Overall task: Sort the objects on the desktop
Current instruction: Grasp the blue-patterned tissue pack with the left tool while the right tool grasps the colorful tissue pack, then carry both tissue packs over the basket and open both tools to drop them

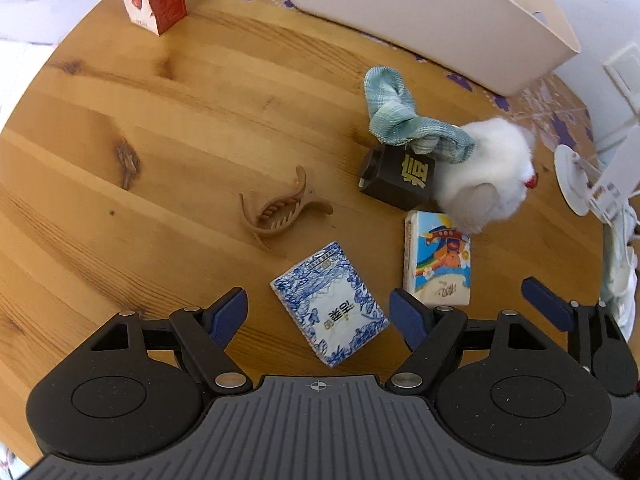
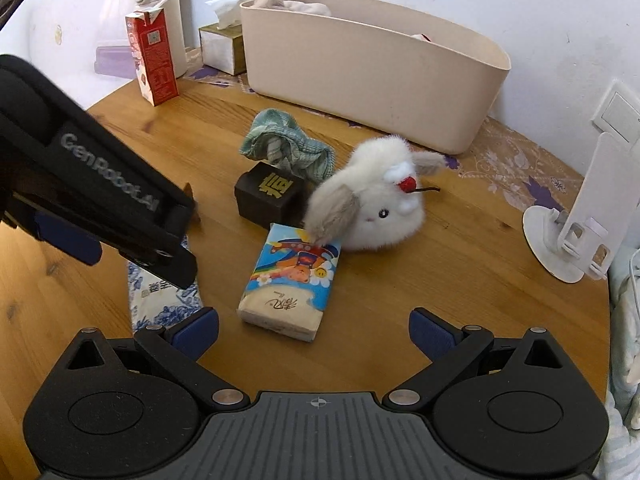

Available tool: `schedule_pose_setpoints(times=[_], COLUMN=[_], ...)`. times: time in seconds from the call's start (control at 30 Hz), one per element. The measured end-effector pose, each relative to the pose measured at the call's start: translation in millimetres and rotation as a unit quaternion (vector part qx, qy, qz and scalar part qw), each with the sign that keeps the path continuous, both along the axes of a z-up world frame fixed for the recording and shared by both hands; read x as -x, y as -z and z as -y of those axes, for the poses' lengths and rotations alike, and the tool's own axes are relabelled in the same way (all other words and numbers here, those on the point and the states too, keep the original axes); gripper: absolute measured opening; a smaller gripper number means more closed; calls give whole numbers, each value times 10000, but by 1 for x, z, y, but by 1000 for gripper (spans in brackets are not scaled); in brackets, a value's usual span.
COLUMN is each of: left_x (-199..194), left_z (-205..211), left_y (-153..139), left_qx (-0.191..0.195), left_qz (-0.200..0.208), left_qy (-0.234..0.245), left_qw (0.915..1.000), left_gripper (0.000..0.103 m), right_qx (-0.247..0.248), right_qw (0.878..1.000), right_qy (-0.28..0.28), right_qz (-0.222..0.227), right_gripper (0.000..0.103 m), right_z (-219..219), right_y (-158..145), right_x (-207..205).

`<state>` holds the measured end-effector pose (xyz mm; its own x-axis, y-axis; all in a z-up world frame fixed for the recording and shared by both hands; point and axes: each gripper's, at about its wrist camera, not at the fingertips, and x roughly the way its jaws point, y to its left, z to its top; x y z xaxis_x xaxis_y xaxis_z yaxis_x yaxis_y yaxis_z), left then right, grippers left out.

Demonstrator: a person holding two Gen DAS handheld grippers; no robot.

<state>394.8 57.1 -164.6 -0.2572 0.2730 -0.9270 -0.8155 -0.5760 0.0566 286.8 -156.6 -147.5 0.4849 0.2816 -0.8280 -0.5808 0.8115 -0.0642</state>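
Note:
My left gripper (image 1: 318, 318) is open just above a blue-and-white tissue pack (image 1: 330, 304), which lies between its fingers. My right gripper (image 2: 314, 332) is open and empty, just short of a cartoon tissue pack (image 2: 290, 282). A white plush bunny (image 2: 372, 204) rests against that pack. A black box with a gold character (image 2: 268, 194) sits behind it, under a crumpled teal cloth (image 2: 286, 146). A tan hair claw (image 1: 276, 212) lies to the left in the left wrist view. The left gripper's body (image 2: 96, 184) hides part of the blue pack (image 2: 160, 298).
A long beige bin (image 2: 372, 76) with soft items stands at the back. A red carton (image 2: 154, 58), a tissue box (image 2: 222, 46) and a white bottle (image 2: 166, 8) stand at the back left. A white phone stand (image 2: 580, 216) is at the right table edge.

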Motion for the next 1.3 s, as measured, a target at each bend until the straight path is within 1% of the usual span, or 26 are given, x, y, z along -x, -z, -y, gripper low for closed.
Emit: schedule_pose_setpoints(times=[0.1,0.2,0.3,0.37,0.4,0.43,0.47,0.5,0.57,0.6,0.67,0.7,0.73,0.77,0.8,0.9,1.03,1.17,1.3], left_x=[-2,-1,1,3,3,3,2,1,1,0,-2,-4,-6,-6,-6,-2,2,6,7], left_z=[-4,-6,-5,-4,-4,-5,-5,-7,-7,-7,-8,-8,-8,-8,-7,-5,1,7,11], left_y=[6,13,19,20,20,19,19,18,18,18,19,19,19,18,18,17,16,15,9], left_qx=[108,246,272,224,196,160,166,225,231,229,219,219,221,217,217,233,231,192,105], left_qz=[-15,-63,40,101,120,124,84,-20,-94,-109,-179,-216,-256,-299,-344,-315,-291,-263,-197], left_qy=[-53,-112,-185,-282,-297,-289,-273,-258,-221,-187,-111,-79,-47,-16,30,141,138,77,116], left_qw=[9999,9996,9995,9993,9993,9994,9995,9994,9994,9995,9995,9995,9994,9993,9992,9991,9992,9994,9997], left_gripper=[79,79,78,76,71,63,59,52,51,51,50,47,42,37,20,20,20,20,19], right_qx=[12,-89,-163,-99,-67,-57,-66,-90,-154,-176,-222,-226,-235,-211,-201,-166,-251,-359,-475], right_qw=[10000,9999,9997,9999,9999,9998,9998,9997,9996,9996,9995,9995,9994,9995,9995,9997,9996,9993,9988], right_qy=[32,92,101,24,-4,-35,-46,-51,-41,-44,-74,-92,-113,-121,-135,-143,-111,-96,-107], right_qz=[-10,-85,-133,-139,-142,-164,-184,-202,-216,-225,-230,-218,-217,-212,-205,-123,-84,-10,92], right_gripper=[101,99,97,90,87,83,77,74,68,67,56,53,48,45,44,43,43,43,43], right_z=[0,1,0,-3,-5,-5,-5,-5,-2,-1,2,2,2,3,3,5,11,17,24], right_y=[5,7,9,12,12,13,14,14,13,13,12,11,11,10,10,9,5,-4,-15], right_x=[-3,-7,-10,-11,-11,-12,-11,-11,-11,-11,-10,-10,-10,-10,-9,-5,-1,2,7])
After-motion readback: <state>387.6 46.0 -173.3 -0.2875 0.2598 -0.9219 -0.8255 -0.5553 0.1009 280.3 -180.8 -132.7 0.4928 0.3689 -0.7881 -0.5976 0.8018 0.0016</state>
